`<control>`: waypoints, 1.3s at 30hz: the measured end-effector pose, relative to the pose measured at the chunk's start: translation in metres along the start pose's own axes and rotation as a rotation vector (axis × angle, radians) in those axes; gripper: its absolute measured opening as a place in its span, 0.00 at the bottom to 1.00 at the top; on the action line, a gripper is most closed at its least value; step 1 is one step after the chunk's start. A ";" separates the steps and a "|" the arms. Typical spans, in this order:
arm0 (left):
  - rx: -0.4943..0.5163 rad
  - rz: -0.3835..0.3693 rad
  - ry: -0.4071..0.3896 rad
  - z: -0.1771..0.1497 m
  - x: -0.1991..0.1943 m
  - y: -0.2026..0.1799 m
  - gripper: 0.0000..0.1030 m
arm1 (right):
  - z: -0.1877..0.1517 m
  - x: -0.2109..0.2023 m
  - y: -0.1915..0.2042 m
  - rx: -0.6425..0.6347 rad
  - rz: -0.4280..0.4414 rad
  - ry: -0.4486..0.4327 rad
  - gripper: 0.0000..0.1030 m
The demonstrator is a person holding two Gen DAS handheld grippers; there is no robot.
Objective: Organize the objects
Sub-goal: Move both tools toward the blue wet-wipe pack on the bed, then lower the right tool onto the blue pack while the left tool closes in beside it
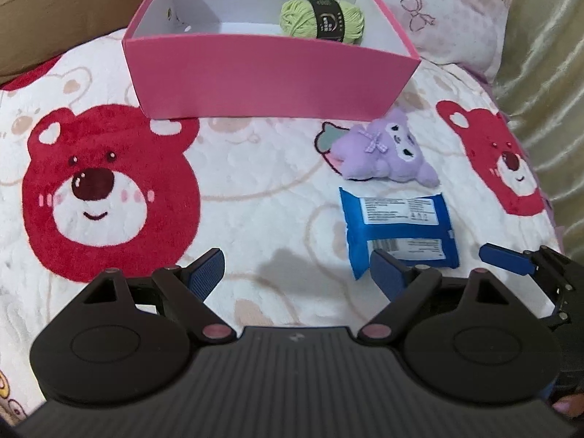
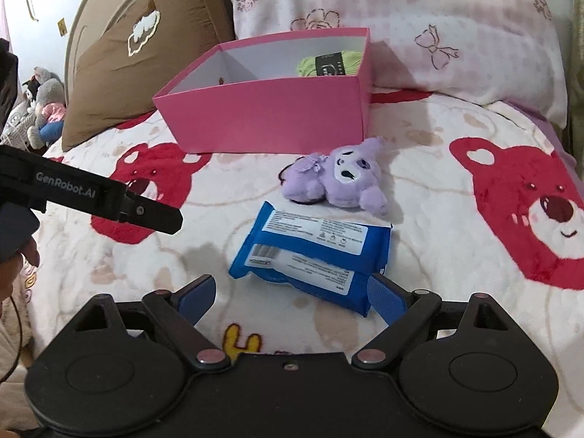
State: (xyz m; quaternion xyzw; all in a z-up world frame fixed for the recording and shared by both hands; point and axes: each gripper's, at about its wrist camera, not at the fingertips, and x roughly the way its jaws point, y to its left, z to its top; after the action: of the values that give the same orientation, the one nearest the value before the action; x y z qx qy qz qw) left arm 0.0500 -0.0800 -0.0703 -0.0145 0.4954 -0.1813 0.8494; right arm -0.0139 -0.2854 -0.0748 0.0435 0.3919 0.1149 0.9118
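A pink box stands at the far side of the bear-print blanket, with a green yarn ball inside it at the right. In front of the box's right corner lies a purple plush toy. Nearer to me is a blue packet, label side up. My left gripper hangs open over bare blanket, the packet just beyond its right finger. My right gripper is open, low over the packet, whose near corner sits by the right finger. The plush and box lie beyond.
A brown pillow leans behind the box at the left, and a pink floral pillow sits behind it at the right. Stuffed toys are piled off the bed's left side. Pale gold fabric hangs along the right edge.
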 end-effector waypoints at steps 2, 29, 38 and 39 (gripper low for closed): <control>-0.003 -0.011 -0.004 -0.003 0.007 0.000 0.81 | -0.005 0.003 -0.003 0.016 -0.004 -0.028 0.90; 0.052 -0.216 0.016 -0.006 0.068 -0.029 0.19 | -0.015 0.042 -0.055 0.336 -0.052 -0.045 0.45; 0.084 -0.158 -0.023 -0.015 0.068 -0.042 0.17 | -0.021 0.043 -0.038 0.306 -0.054 -0.062 0.42; 0.085 -0.163 -0.025 -0.015 0.066 -0.042 0.17 | -0.021 0.042 -0.037 0.294 -0.057 -0.067 0.41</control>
State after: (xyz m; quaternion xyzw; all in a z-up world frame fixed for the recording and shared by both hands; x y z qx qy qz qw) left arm 0.0541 -0.1386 -0.1246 -0.0210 0.4738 -0.2703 0.8378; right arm 0.0056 -0.3109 -0.1252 0.1694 0.3750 0.0289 0.9110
